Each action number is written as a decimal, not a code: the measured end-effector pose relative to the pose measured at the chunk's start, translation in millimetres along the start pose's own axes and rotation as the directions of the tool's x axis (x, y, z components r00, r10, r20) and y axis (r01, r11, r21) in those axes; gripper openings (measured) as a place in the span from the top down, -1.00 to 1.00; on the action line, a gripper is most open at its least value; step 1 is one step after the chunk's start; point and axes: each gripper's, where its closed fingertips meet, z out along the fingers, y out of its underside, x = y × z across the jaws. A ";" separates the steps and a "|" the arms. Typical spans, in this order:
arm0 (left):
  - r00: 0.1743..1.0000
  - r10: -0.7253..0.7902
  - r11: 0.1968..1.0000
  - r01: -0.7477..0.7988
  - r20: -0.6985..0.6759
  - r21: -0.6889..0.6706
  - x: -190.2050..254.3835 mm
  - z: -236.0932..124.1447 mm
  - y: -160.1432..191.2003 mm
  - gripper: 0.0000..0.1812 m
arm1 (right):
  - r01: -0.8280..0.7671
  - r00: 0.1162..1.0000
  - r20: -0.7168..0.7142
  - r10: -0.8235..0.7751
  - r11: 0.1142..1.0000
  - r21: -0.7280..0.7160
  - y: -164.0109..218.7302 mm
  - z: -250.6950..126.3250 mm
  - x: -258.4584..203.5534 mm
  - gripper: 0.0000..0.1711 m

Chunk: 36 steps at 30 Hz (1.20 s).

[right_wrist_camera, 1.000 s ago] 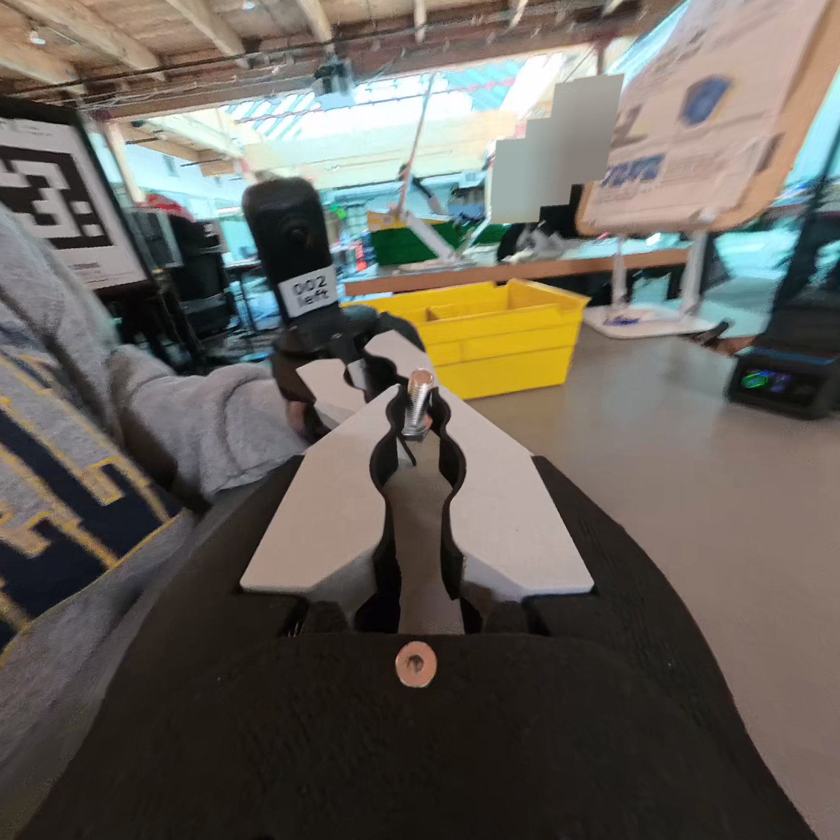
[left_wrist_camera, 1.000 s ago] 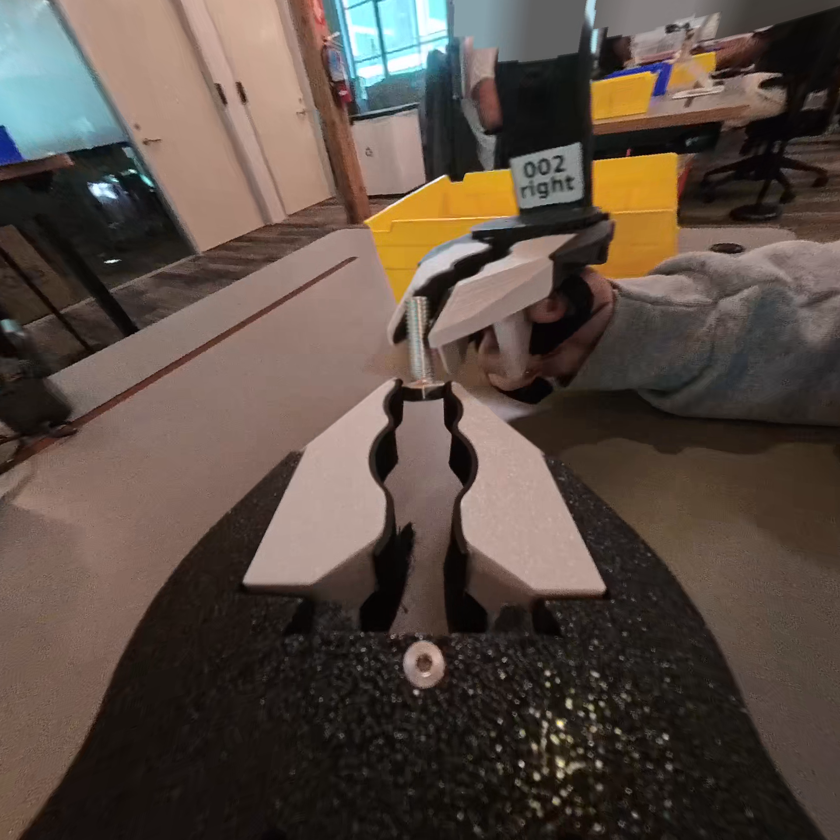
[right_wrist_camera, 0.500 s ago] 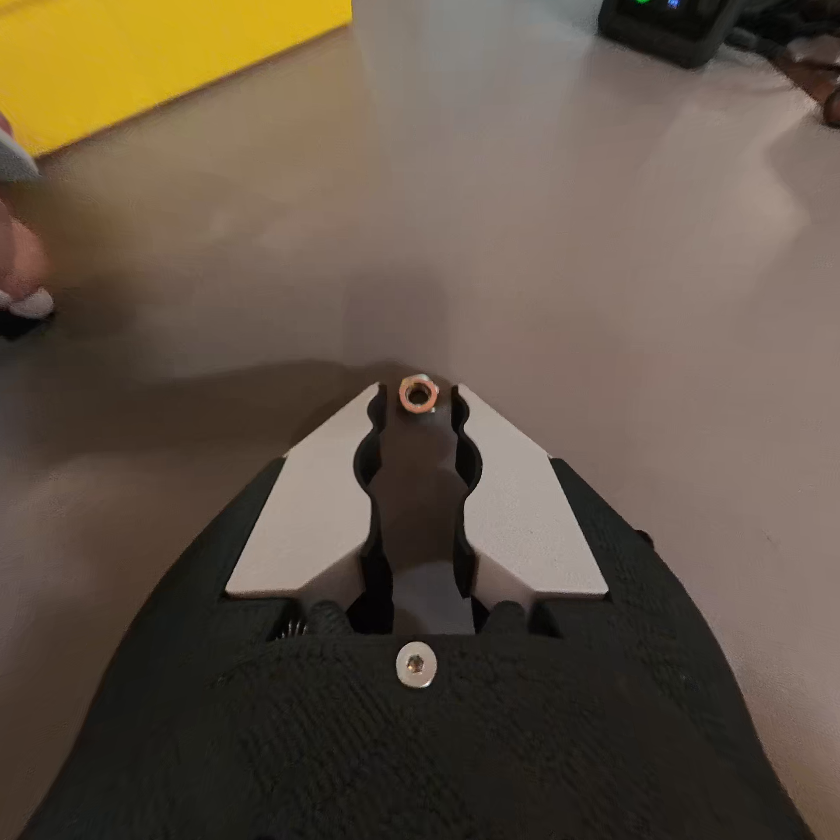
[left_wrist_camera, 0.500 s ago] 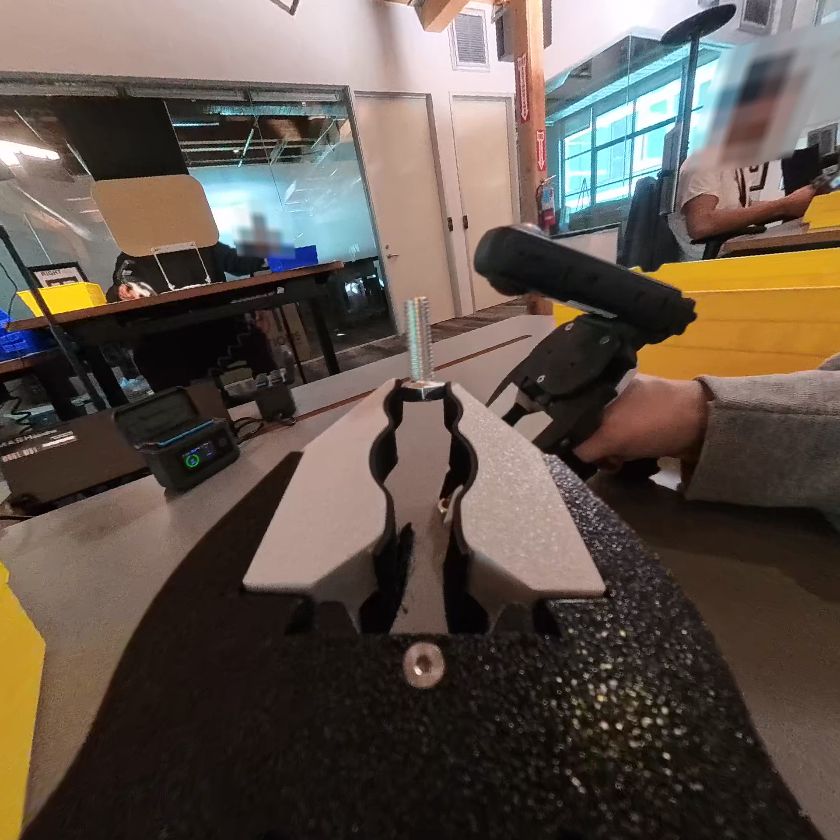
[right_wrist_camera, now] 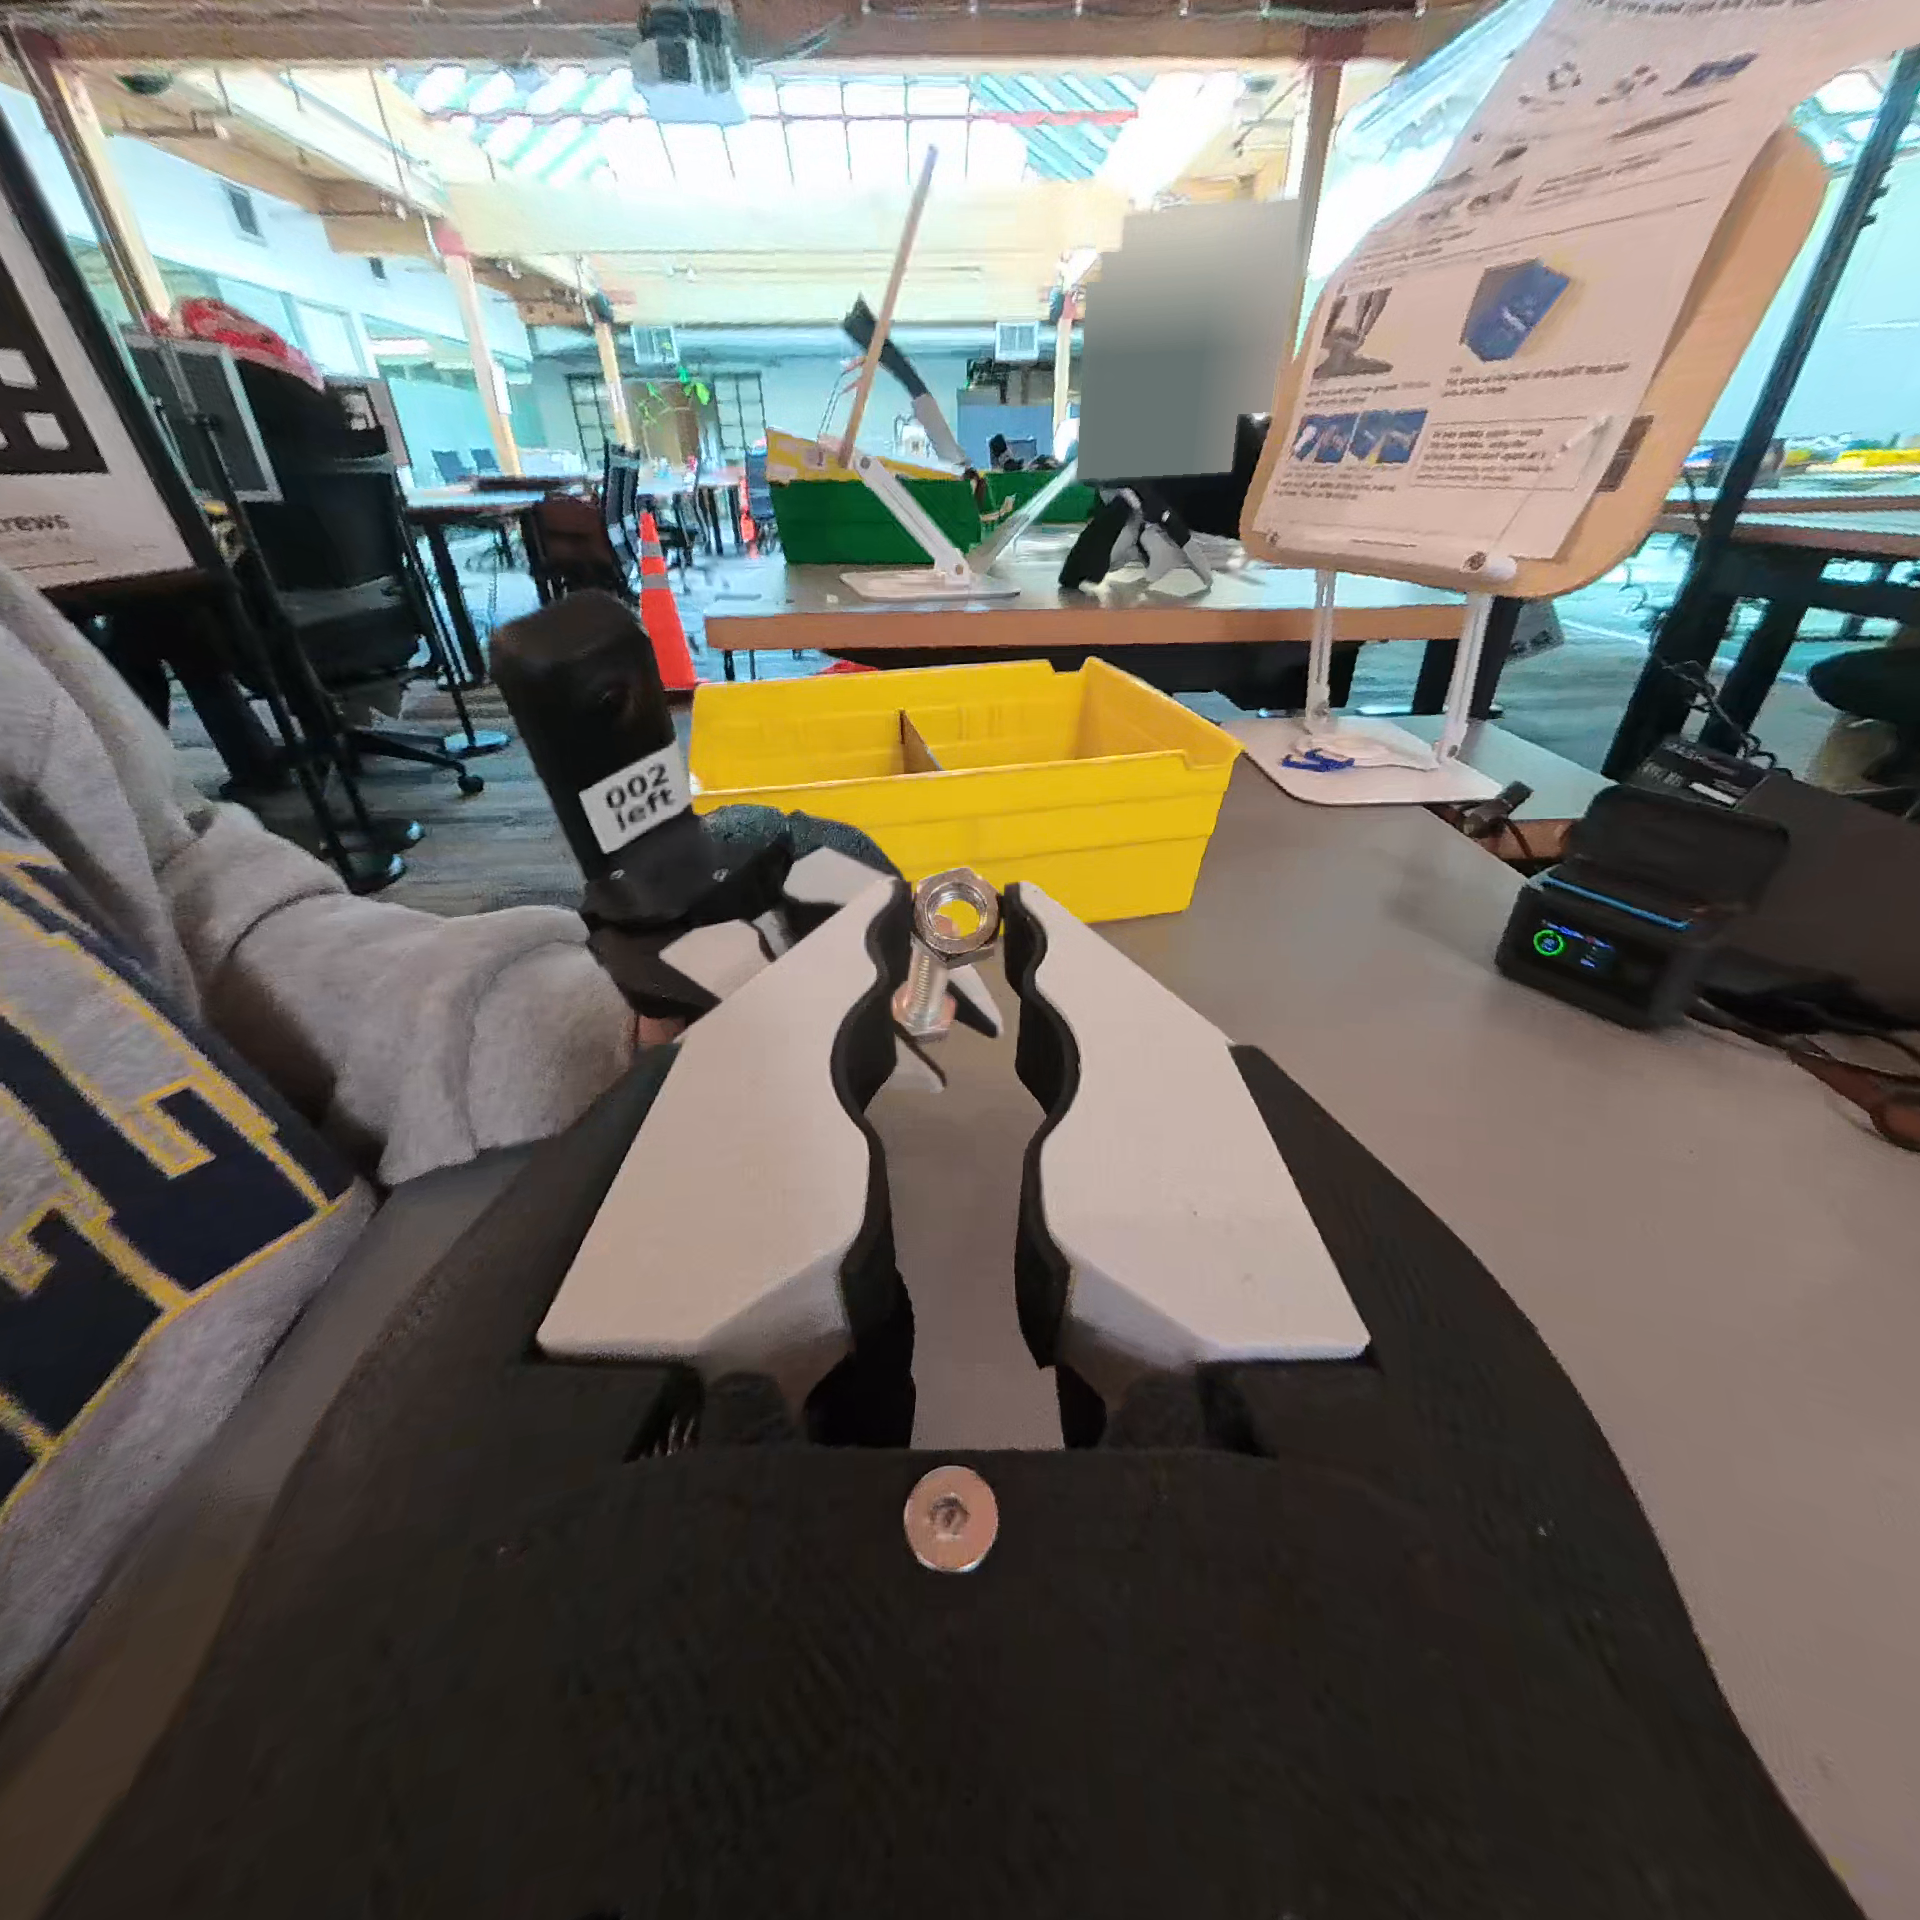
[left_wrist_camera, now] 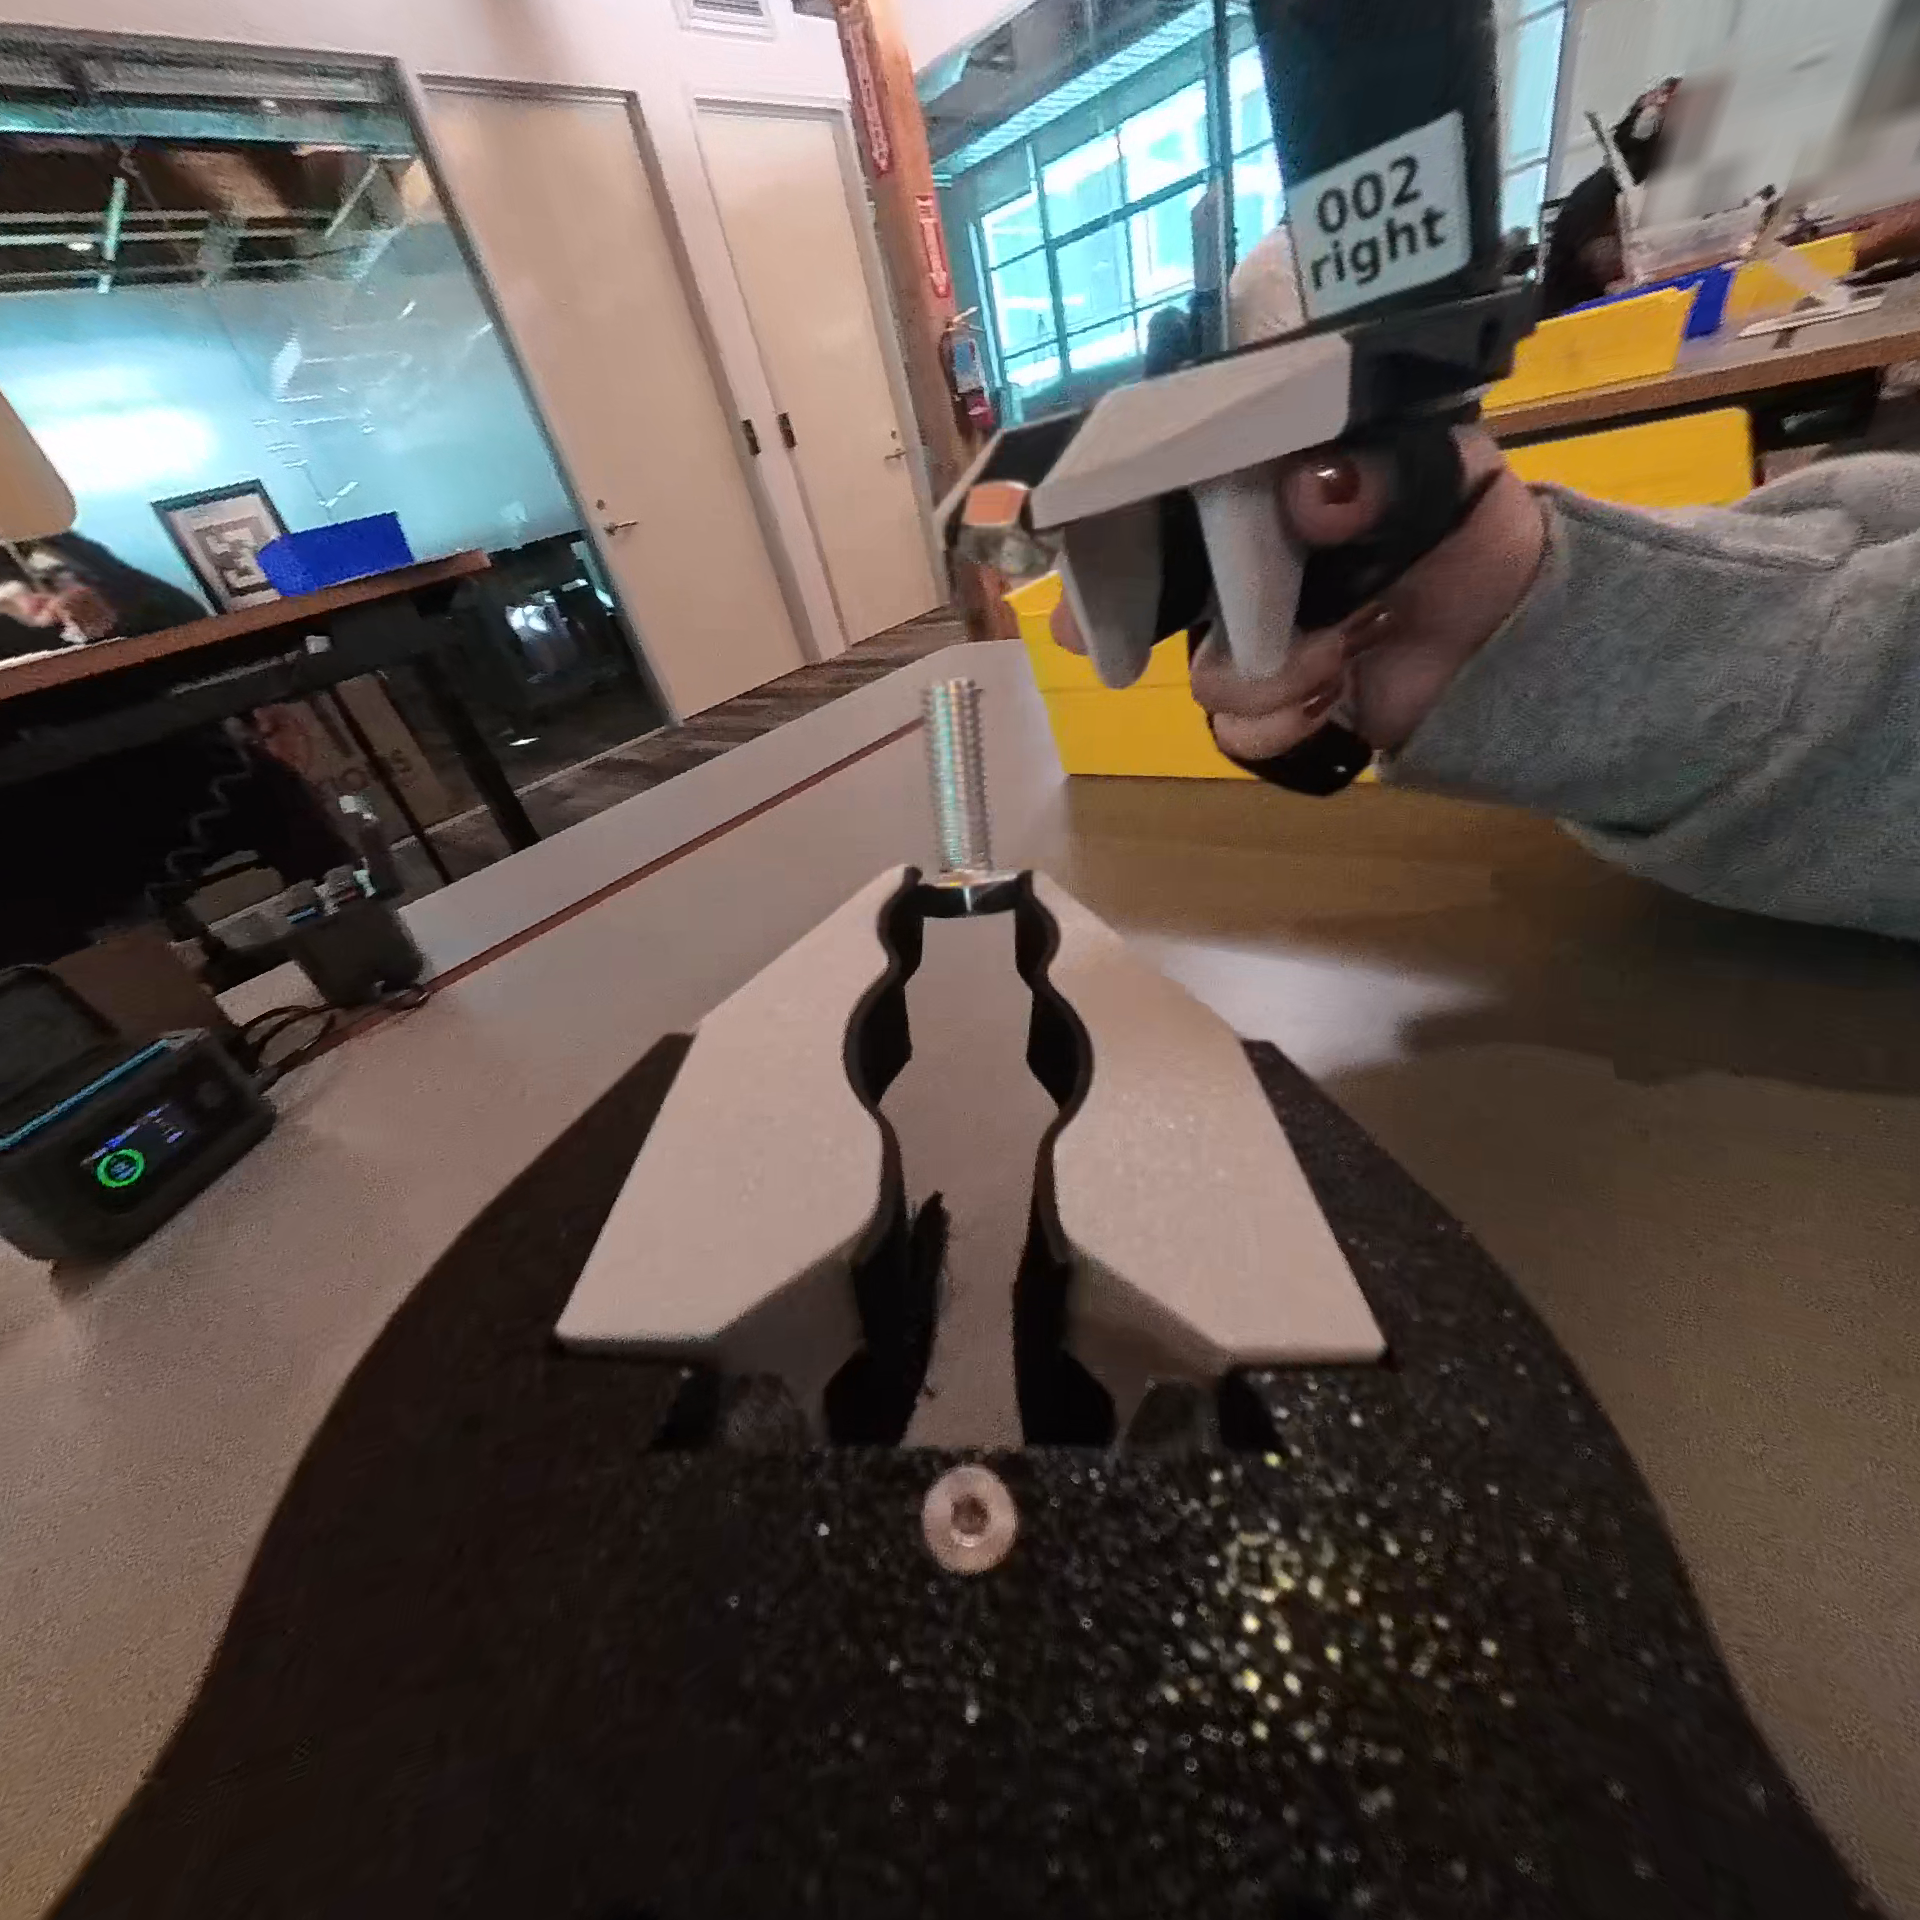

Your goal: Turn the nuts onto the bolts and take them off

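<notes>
My left gripper (left_wrist_camera: 971, 891) is shut on the head of a silver bolt (left_wrist_camera: 956, 769) and holds it upright above the grey table (left_wrist_camera: 1558, 1195). My right gripper (right_wrist_camera: 954, 906) is shut on a silver hex nut (right_wrist_camera: 954, 920). In the left wrist view the right gripper (left_wrist_camera: 1003, 525) holds the nut (left_wrist_camera: 992, 532) above the bolt's tip and slightly right of it, with a clear gap between them. In the right wrist view the bolt (right_wrist_camera: 920, 997) shows just under the nut, with the left gripper (right_wrist_camera: 727, 940) behind it.
A yellow divided bin (right_wrist_camera: 956, 790) stands on the table behind the grippers and also shows in the left wrist view (left_wrist_camera: 1122, 717). A small black device with a lit screen (right_wrist_camera: 1621, 925) and cables lie at the right. A document stand (right_wrist_camera: 1538, 312) is behind it. The grippers' ends are close to 6 cm from one another.
My right gripper left the bolt, went down to a nut lying on the table, closed on it and lifted it above the bolt. My left gripper kept holding the bolt.
</notes>
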 end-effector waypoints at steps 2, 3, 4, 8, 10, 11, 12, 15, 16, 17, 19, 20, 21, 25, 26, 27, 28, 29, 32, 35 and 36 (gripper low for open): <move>0.999 0.016 1.000 -0.017 -0.048 -0.009 9.5 0.7 0.8 0.83 | 0.017 1.000 0.025 -0.015 0.998 -0.064 5.8 -2.1 -5.1 0.81; 0.997 0.025 0.999 -0.027 -0.077 -0.017 15.0 1.2 1.9 0.83 | 0.031 0.999 0.037 -0.027 0.995 -0.097 8.3 -2.7 -7.9 0.81; 0.995 0.032 0.999 -0.035 -0.098 -0.025 19.5 1.8 3.1 0.83 | 0.047 0.998 0.049 -0.041 0.990 -0.131 10.5 -3.4 -10.9 0.81; 0.982 0.025 0.999 -0.033 -0.185 -0.038 35.2 3.5 5.1 0.83 | 0.114 0.991 0.101 -0.090 0.959 -0.260 21.2 -5.5 -22.9 0.81; 0.977 0.013 0.999 -0.021 -0.214 -0.035 39.6 3.4 4.4 0.83 | 0.128 0.987 0.136 -0.091 0.947 -0.293 23.6 -6.1 -30.2 0.81; 0.974 0.005 1.000 -0.011 -0.228 -0.028 41.5 2.9 3.1 0.83 | 0.137 0.985 0.146 -0.096 0.941 -0.309 24.5 -6.4 -32.5 0.81; 0.971 -0.007 1.000 0.002 -0.241 -0.019 43.2 2.3 1.3 0.83 | 0.147 0.983 0.152 -0.103 0.936 -0.321 25.0 -6.5 -34.1 0.81; 0.958 -0.048 0.999 0.053 -0.282 0.009 47.8 -0.4 -5.0 0.83 | 0.167 0.978 0.178 -0.112 0.929 -0.331 23.5 -6.1 -38.7 0.81; 0.952 -0.061 0.997 0.070 -0.299 0.019 49.8 -1.2 -7.2 0.83 | 0.168 0.976 0.188 -0.110 0.930 -0.328 21.8 -6.0 -40.2 0.81; 0.946 -0.073 0.996 0.086 -0.317 0.027 51.7 -2.0 -9.2 0.83 | 0.167 0.974 0.199 -0.105 0.930 -0.327 20.3 -6.1 -41.8 0.81; 0.929 -0.097 0.992 0.118 -0.358 0.039 56.6 -3.6 -12.9 0.83 | 0.168 0.970 0.224 -0.097 0.930 -0.327 17.9 -5.8 -45.6 0.81; 0.919 -0.110 0.989 0.137 -0.380 0.046 59.2 -4.6 -14.9 0.83 | 0.171 0.966 0.242 -0.092 0.929 -0.329 17.3 -5.7 -48.5 0.81; 0.907 -0.124 0.986 0.158 -0.403 0.052 61.5 -6.0 -17.0 0.83 | 0.175 0.961 0.261 -0.088 0.928 -0.329 16.7 -5.7 -51.4 0.81; 0.873 -0.166 0.974 0.218 -0.459 0.062 66.4 -9.0 -22.5 0.83 | 0.178 0.948 0.311 -0.073 0.930 -0.322 13.0 -5.8 -57.0 0.81; 0.870 -0.169 0.972 0.224 -0.463 0.065 66.6 -9.3 -23.2 0.83 | 0.173 0.946 0.316 -0.067 0.931 -0.322 12.6 -5.6 -57.2 0.81; 0.865 -0.175 0.971 0.231 -0.470 0.064 67.0 -9.6 -23.5 0.83 | 0.168 0.945 0.321 -0.060 0.932 -0.321 12.5 -5.6 -57.5 0.81; 0.860 -0.182 0.969 0.239 -0.476 0.063 67.4 -9.8 -23.8 0.83 | 0.160 0.944 0.325 -0.050 0.934 -0.320 12.4 -5.7 -57.7 0.81; 0.853 -0.187 0.967 0.247 -0.488 0.060 68.5 -10.2 -24.2 0.83 | 0.152 0.943 0.331 -0.040 0.935 -0.320 12.3 -6.0 -58.2 0.81; 0.819 -0.216 0.961 0.276 -0.531 0.034 72.3 -10.9 -23.7 0.83 | 0.132 0.935 0.354 -0.009 0.936 -0.326 13.6 -7.6 -59.8 0.81; 0.811 -0.244 0.957 0.290 -0.532 0.004 71.8 -7.9 -21.1 0.83 | 0.111 0.937 0.349 0.017 0.933 -0.342 16.0 -8.7 -56.3 0.81; 0.816 -0.244 0.958 0.288 -0.524 0.003 71.0 -7.0 -20.5 0.83 | 0.102 0.940 0.340 0.023 0.933 -0.346 16.6 -8.6 -54.9 0.81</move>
